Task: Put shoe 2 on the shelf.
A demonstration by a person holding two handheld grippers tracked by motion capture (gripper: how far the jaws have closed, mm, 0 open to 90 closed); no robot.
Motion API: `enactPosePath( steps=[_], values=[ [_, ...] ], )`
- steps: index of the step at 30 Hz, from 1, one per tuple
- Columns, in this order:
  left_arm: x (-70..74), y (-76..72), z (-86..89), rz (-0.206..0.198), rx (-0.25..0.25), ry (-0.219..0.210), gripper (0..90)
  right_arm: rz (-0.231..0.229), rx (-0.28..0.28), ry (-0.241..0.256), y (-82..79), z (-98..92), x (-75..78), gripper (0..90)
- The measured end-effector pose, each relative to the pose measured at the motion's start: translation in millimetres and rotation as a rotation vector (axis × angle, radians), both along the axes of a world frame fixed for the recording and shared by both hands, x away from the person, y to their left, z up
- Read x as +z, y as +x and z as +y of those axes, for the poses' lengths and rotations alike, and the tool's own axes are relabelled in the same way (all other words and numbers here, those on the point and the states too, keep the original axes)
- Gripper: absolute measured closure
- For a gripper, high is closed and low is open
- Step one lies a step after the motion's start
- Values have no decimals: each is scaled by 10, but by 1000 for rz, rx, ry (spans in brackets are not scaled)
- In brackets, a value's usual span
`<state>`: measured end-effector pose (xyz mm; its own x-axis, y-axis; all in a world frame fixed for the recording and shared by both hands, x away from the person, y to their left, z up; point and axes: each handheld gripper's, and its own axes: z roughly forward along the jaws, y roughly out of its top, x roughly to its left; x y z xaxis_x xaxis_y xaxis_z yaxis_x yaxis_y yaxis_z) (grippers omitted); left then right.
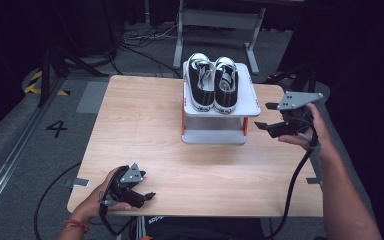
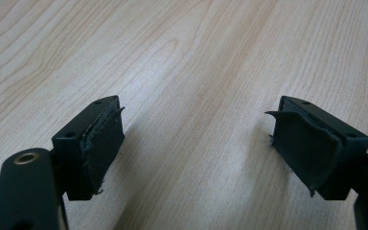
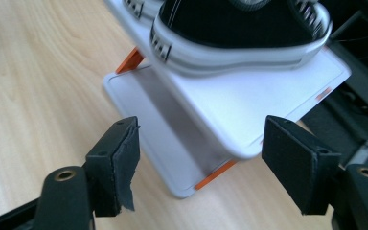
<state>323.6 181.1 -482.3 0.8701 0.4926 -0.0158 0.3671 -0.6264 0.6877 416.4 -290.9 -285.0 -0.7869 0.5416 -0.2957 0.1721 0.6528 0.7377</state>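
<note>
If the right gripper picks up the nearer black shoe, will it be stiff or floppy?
The shoe probably flexes: its upper looks like soft black cloth, so the sides may give. The white rubber sole looks firmer and likely grips well. The right gripper is open beside the rack.

Recording lab or studio: a lone wooden table [image 1: 145, 145] on grey carpet, dark surroundings, loose cables [image 1: 140, 37] across the floor, yellow-black hazard tape [image 1: 32, 82], a floor mark "4" [image 1: 56, 128], a floor rail [image 1: 15, 150] and a metal stand frame [image 1: 215, 22] behind
</note>
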Motion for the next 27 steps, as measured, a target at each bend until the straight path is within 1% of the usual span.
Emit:
enactPosePath(
  steps=[1,2,5,7,8,10,12,16,18,19,22,23,24,25,27],
  values=[
    [0,0,0,0,0,0,181,7,-4,15,-29,-46,-65,299],
    [0,0,0,0,0,0,181,12,-8,21,-50,-76,-119,298],
    [0,0,0,0,1,0,181,19,-17,18,-138,-174,-329,294],
    [-1,0,-1,0,1,-1,181,36,-28,20,-202,-239,-479,294],
    [-1,-1,-2,0,2,-1,181,33,-33,19,-228,-262,-532,295],
    [0,-1,-3,0,2,-1,180,52,-40,26,-298,-329,-686,297],
    [3,4,-5,2,-2,4,179,61,-41,14,-351,-368,-797,298],
    [0,18,-17,4,-5,1,170,99,-54,2,-483,-473,-1065,296],
    [0,19,-17,4,-5,2,170,97,-72,-16,-526,-508,-1153,292],
    [0,20,-16,3,-7,2,170,104,-76,-20,-542,-531,-1191,293],
    [0,19,-17,4,-5,1,170,154,-91,-6,-614,-645,-1408,284],
    [0,19,-17,4,-5,1,170,167,-102,-7,-633,-668,-1459,276],
    [0,20,-16,3,-7,2,170,169,-110,-14,-659,-702,-1529,264],
    [0,18,-17,4,-5,1,170,178,-124,-5,-688,-743,-1596,267],
    [0,18,-18,3,-5,3,170,214,-135,19,-739,-833,-1726,251]
  ],
)
